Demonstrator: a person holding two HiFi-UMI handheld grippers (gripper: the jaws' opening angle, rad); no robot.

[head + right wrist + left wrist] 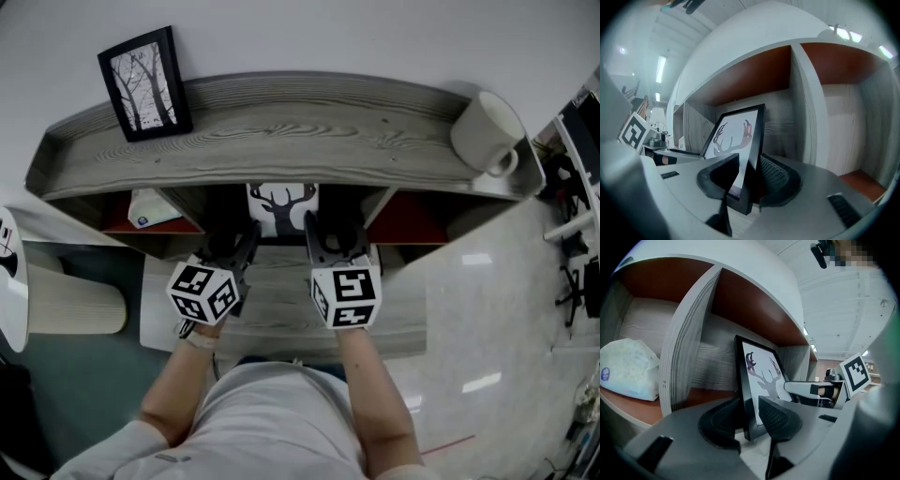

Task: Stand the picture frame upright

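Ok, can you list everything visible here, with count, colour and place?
Grey wooden shelf unit: one, grey, red-brown inside.
Black rectangular picture frame with tree print: one, black, shelf top, left.
White ceramic mug: one, white, shelf top, right.
White soft packet: one, white, left compartment.
Black rectangular picture frame with deer print: one, black, middle compartment.
Cream ribbed cylinder: one, cream, lower left.
Left gripper: one, grey, fingers shut on deer frame.
Right gripper: one, grey, fingers shut on deer frame.
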